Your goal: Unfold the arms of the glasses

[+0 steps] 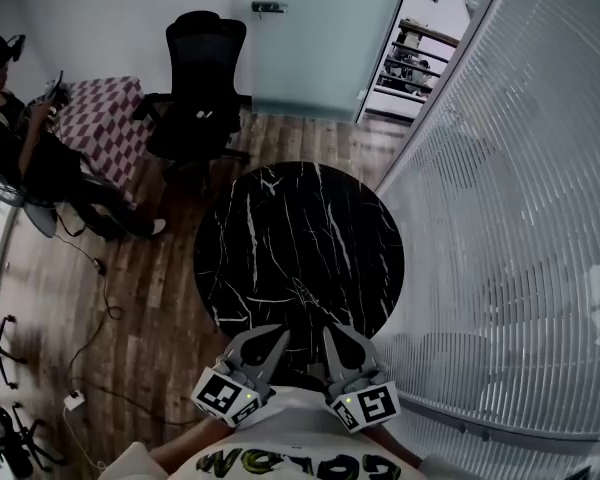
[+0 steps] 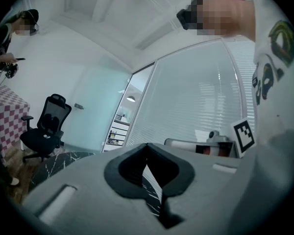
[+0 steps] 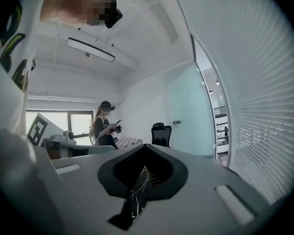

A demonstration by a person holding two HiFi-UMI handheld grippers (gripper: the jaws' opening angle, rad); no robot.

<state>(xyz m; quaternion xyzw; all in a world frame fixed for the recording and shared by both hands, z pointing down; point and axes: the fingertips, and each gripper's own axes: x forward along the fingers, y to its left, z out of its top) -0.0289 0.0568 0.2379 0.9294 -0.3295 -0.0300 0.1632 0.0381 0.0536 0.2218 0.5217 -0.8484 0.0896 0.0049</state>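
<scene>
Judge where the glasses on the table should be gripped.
Glasses show only as a thin wiry outline on the table; pose unclear. Probably pinch the front frame from the near side, where the shut left gripper and right gripper are.

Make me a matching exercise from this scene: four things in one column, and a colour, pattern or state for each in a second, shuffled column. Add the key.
Things:
1. round table
2. office chair
3. cloth
4. left gripper

Descriptions:
A. checked pattern
B. jaws shut, nothing between them
C. black with white veins
D. plain black, with armrests

Pairs: 1-C, 2-D, 3-A, 4-B
</scene>
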